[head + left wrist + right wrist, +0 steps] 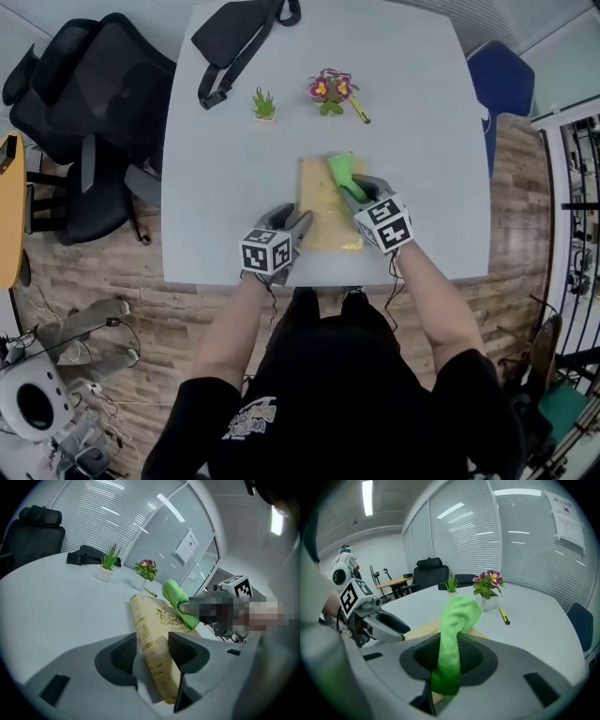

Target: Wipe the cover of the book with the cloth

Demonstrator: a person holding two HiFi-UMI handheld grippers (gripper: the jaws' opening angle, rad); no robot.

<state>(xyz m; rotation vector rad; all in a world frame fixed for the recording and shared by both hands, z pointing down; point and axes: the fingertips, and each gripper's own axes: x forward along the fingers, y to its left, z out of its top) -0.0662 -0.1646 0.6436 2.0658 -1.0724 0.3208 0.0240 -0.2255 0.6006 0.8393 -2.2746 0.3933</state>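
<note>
A tan book with gold print lies flat on the white table, near its front edge. My left gripper is shut on the book's near left edge; in the left gripper view the spine sits between the two pads. My right gripper is shut on a green cloth, which rests on the book's far right corner. The right gripper view shows the cloth bunched between the jaws, hanging over the cover. The left gripper view has the cloth lying on the cover.
Behind the book stand a small green plant and a flowering pot, with a yellow pen beside it. A black bag lies at the table's far left. A black chair stands left, a blue one right.
</note>
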